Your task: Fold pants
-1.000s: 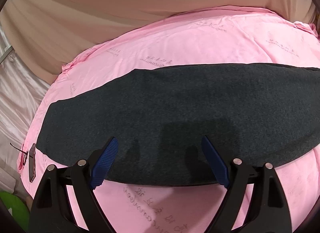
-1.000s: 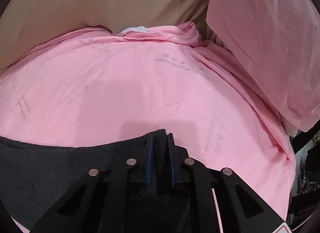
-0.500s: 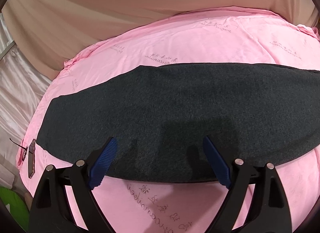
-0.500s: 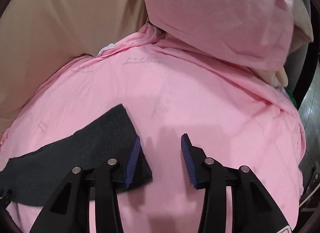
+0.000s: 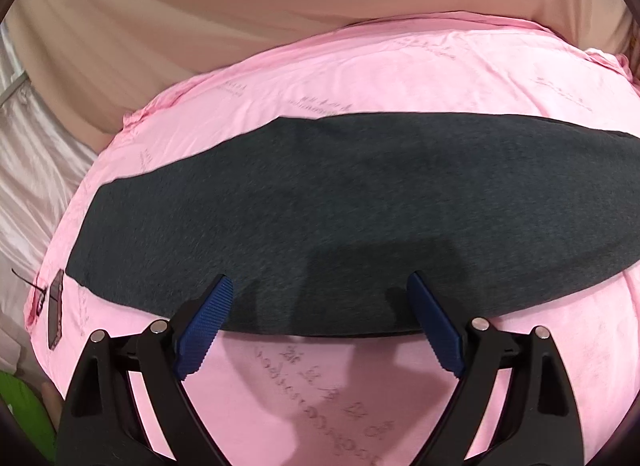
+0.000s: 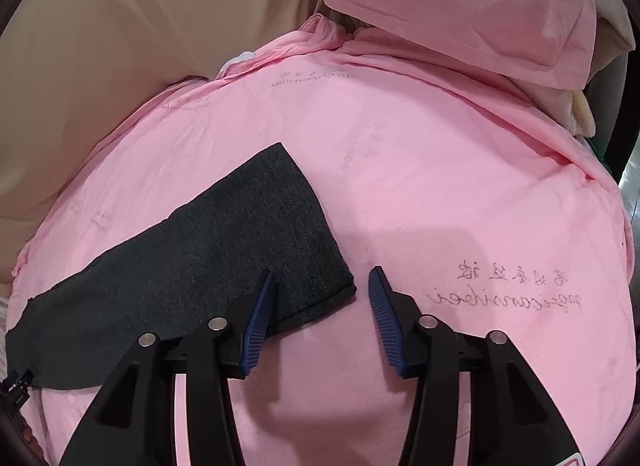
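My right gripper point(image 6: 320, 286) has let go of the pants point(image 5: 340, 209) and now hangs above the hem, jaws apart. They lie flat across the pink sheet point(image 5: 400, 77). My left gripper point(image 5: 318, 298) hovers wide apart, empty.

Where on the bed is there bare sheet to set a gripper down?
Bare sheet lies right of the pants hem, up to the pillow. Another strip runs between the pants and the beige cover. The pants fill the middle band, and both open grippers, left and right, hover there.
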Demonstrator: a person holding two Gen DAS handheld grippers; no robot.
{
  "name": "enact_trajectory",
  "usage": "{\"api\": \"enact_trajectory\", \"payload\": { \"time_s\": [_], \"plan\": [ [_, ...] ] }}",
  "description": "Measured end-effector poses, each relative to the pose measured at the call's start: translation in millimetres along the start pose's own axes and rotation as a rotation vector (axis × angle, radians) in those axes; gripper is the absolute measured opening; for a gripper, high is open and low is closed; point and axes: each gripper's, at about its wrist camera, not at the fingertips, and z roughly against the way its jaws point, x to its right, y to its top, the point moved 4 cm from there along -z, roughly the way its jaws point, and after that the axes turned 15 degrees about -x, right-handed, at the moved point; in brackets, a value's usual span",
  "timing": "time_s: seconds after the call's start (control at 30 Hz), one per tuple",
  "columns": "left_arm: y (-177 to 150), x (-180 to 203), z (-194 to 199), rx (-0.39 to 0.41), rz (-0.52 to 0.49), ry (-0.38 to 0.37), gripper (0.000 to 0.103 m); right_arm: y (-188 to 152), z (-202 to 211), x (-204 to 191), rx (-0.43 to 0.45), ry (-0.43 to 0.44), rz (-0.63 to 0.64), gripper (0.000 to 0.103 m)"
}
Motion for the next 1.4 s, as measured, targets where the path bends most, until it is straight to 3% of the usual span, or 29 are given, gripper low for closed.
{"api": "enact_trajectory", "payload": {
  "time_s": [0.17, 0.33, 0.47, 0.6, 0.73, 0.9, 1.03, 1.1, 1.17, 1.23, 1.27, 1.33, 1.4],
  "plan": [
    [-2.2, -19.7, -6.2, -0.013, 0.039, -0.032, 0.087, -7.1, 24.7, -2.6, 0.063, 0.077, -0.064, 0.011],
    [-5.4, -45.9, -9.8, -0.004, 0.073, -0.049, 0.087, -8.8, 61.8, -61.7, 0.115, 0.177, 0.001, 0.011],
    [-11.6, -74.5, -14.0, -0.001, 0.115, -0.071, 0.087, -13.2, 83.8, -154.1, 0.134, 0.250, 0.145, 0.011],
    [-20.9, -112.2, -16.7, 0.008, 0.160, -0.086, 0.087, -31.0, 80.6, -272.4, 0.099, 0.330, 0.318, 0.011],
    [-30.6, -159.4, -21.0, 0.011, 0.230, -0.087, 0.087, -63.8, 46.8, -379.1, 0.007, 0.391, 0.459, 0.011],
    [-42.2, -209.5, -28.9, 0.004, 0.307, -0.080, 0.087, -125.0, -13.7, -465.4, -0.138, 0.372, 0.593, 0.011],
    [-48.2, -230.7, -35.4, 0.002, 0.339, -0.079, 0.087, -158.6, -57.7, -482.9, -0.218, 0.301, 0.635, 0.017],
    [-49.7, -237.2, -39.3, 0.000, 0.353, -0.092, 0.087, -162.6, -57.0, -478.0, -0.204, 0.317, 0.642, 0.020],
    [-49.7, -244.8, -44.2, -0.003, 0.372, -0.139, 0.089, -160.4, -40.3, -468.3, -0.217, 0.351, 0.603, 0.032],
    [-52.1, -257.4, -48.3, -0.007, 0.424, -0.255, 0.090, -154.0, -15.3, -442.7, -0.149, 0.356, 0.564, 0.043],
    [-54.1, -265.8, -50.3, -0.006, 0.460, -0.315, 0.090, -148.4, 2.9, -422.0, -0.086, 0.326, 0.537, 0.047],
    [-58.0, -284.1, -54.7, -0.004, 0.540, -0.392, 0.091, -138.8, 21.9, -380.7, 0.004, 0.239, 0.467, 0.066],
    [-62.0, -306.2, -60.8, 0.001, 0.632, -0.444, 0.091, -130.9, 34.2, -330.4, 0.046, 0.157, 0.366, 0.069]
  ]
}}
